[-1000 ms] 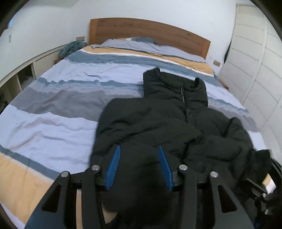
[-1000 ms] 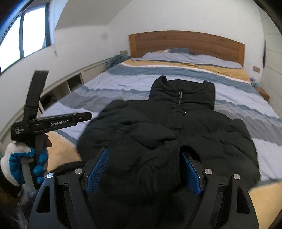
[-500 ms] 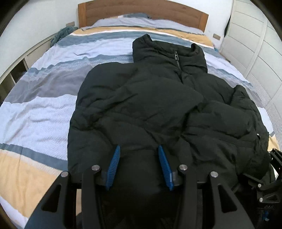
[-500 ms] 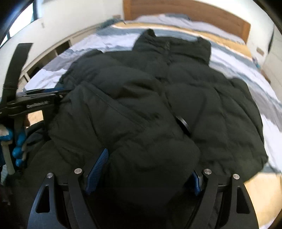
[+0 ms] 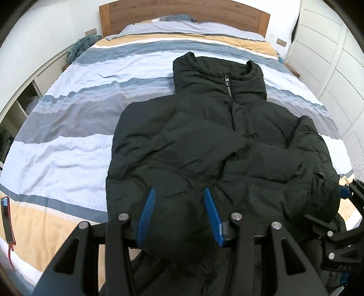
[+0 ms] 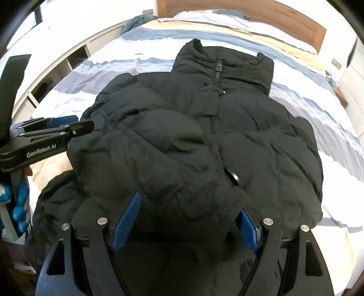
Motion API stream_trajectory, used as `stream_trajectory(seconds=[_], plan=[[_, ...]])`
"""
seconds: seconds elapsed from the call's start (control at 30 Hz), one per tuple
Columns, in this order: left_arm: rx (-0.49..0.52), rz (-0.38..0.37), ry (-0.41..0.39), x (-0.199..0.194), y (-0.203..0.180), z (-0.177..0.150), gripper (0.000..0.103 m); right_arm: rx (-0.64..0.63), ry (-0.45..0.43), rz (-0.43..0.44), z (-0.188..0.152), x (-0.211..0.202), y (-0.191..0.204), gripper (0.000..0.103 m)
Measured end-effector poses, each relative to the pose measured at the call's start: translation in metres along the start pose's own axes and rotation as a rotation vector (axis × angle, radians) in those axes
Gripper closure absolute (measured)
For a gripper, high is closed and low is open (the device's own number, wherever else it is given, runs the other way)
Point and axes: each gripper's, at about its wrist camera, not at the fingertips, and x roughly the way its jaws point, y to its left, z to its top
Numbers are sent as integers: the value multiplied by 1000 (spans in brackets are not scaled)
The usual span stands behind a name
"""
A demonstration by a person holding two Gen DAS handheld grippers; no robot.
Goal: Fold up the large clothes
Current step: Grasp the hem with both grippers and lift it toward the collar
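Note:
A black puffer jacket point(image 5: 216, 145) lies face up on the striped bed, zipped collar toward the headboard, sleeves folded over its front; it also fills the right wrist view point(image 6: 193, 136). My left gripper point(image 5: 179, 205) is shut on the jacket's near hem at its left part, fabric bulging between the blue pads. My right gripper point(image 6: 184, 218) is shut on the near hem further right, a thick fold filling its wide jaws. The left gripper shows from the side in the right wrist view point(image 6: 75, 127).
The bed point(image 5: 68, 141) has a striped duvet and a wooden headboard point(image 5: 182, 11). White wardrobe doors point(image 5: 329, 52) stand on the right, low shelving point(image 5: 20, 100) on the left. A teal cloth point(image 5: 79, 45) lies by the far left corner. A red-edged phone point(image 5: 6, 218) lies at the near left.
Both grippers have tilted down and moved over the jacket with the hem held. The jacket now lies flatter and more spread on the bed.

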Motion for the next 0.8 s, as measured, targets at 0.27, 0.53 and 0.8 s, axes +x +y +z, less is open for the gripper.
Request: stream_trajectory(seconds=[0.27, 0.53, 0.8], plan=[[-5, 21, 85, 33, 2, -3, 59, -17, 79, -15, 1, 30, -7, 24], [22, 55, 138, 53, -6, 0, 59, -7, 147, 14, -8, 39, -27, 24], [-2, 28, 170, 45, -5, 16, 59, -32, 138, 89, 4, 15, -38, 24]])
